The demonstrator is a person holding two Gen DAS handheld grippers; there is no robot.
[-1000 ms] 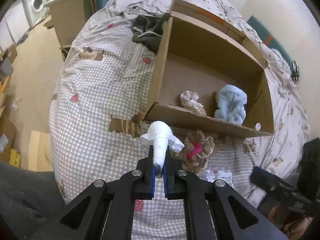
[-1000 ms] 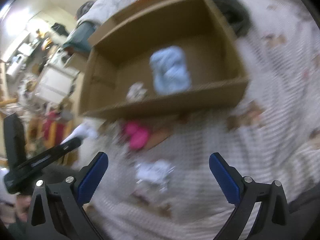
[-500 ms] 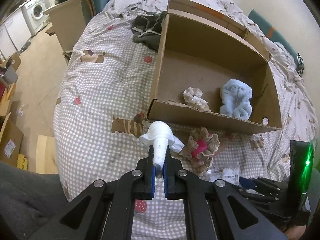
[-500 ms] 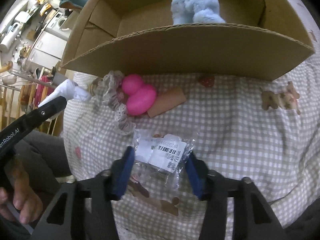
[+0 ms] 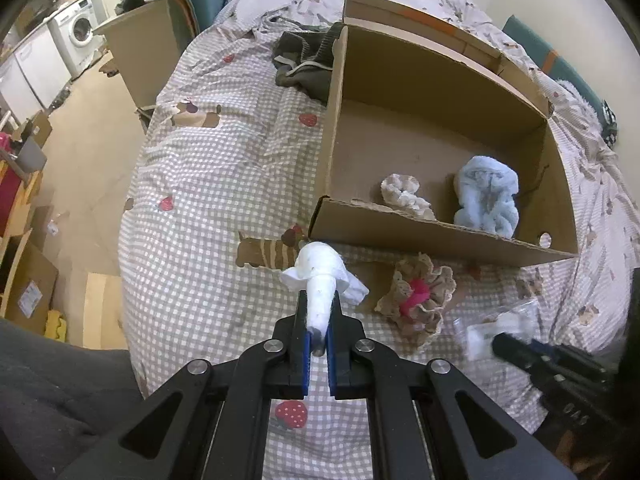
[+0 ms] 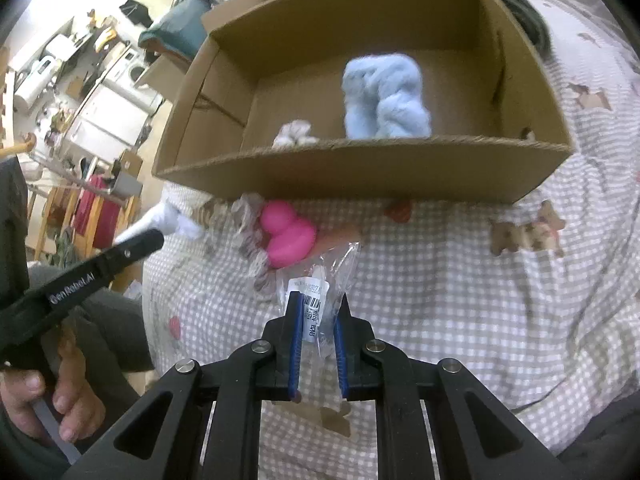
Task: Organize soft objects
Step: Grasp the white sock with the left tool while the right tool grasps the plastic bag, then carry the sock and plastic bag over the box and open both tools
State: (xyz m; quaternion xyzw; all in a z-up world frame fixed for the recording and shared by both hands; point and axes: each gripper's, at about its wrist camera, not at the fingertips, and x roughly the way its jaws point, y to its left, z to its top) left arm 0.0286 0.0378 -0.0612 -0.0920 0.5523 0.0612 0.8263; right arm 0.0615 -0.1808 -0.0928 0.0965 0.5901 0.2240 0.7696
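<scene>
My left gripper [image 5: 318,304] is shut on a white soft bundle [image 5: 320,272] and holds it above the checked bedspread [image 5: 208,200], just short of the cardboard box [image 5: 420,236]. In the box lie a pale blue fluffy item [image 5: 488,196] and a cream scrunchie [image 5: 404,196]. A beige lace scrunchie around a pink soft thing [image 5: 418,296] lies in front of the box. The jaws of my right gripper [image 6: 318,304] are closing, and a clear plastic packet [image 6: 320,280] with a barcode label is pinched between its pads. The pink thing [image 6: 286,236] sits just beyond that packet.
A dark garment [image 5: 308,60] lies left of the box's far corner. The bed's edge drops to the floor at the left, where cardboard boxes [image 5: 136,56] and a washing machine [image 5: 80,28] stand. A person's hand [image 6: 60,396] grips the left tool.
My right gripper went from wide open above the bed to closed around the plastic packet. The left gripper kept its hold on the white bundle and stayed almost still.
</scene>
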